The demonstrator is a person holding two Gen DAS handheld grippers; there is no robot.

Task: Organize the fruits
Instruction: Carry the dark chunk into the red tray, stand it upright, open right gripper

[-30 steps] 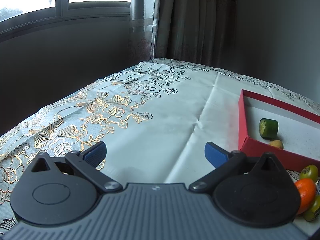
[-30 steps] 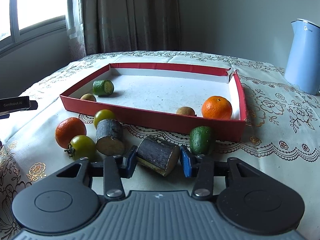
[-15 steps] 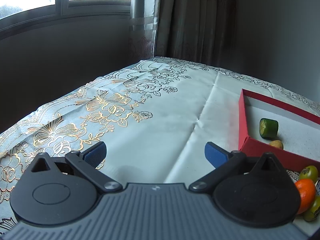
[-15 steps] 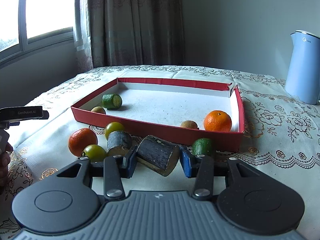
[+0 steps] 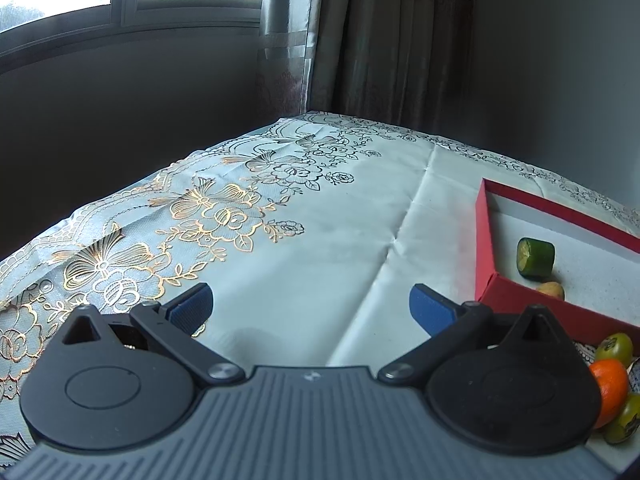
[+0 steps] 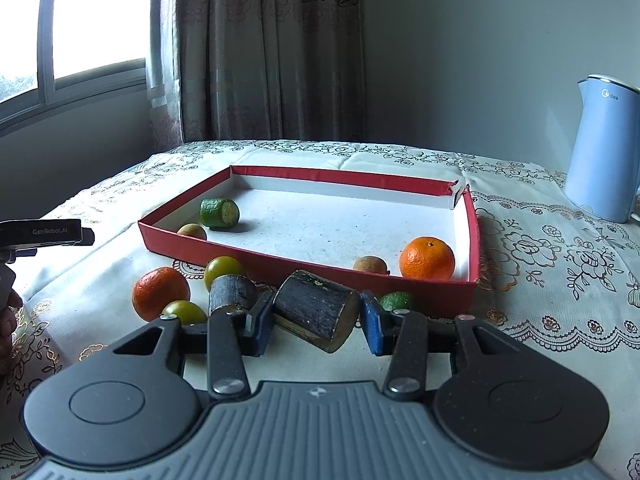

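A dark cane piece (image 6: 316, 309) is clenched in the right claw (image 6: 316, 320), seemingly lifted just before the red box (image 6: 472, 240). An orange (image 6: 427, 257) is seen inside the box. The left claw (image 5: 310, 308) is spread wide, with nothing between its pads, above the desk (image 5: 320, 240).

We are in a home, in what looks like a living or dining room. We see a table under a gold-flowered tablecloth (image 5: 248, 216), patterned curtains (image 6: 272, 52) beside a window (image 6: 72, 20), a pale blue electric kettle (image 6: 602, 148) and plain painted walls.
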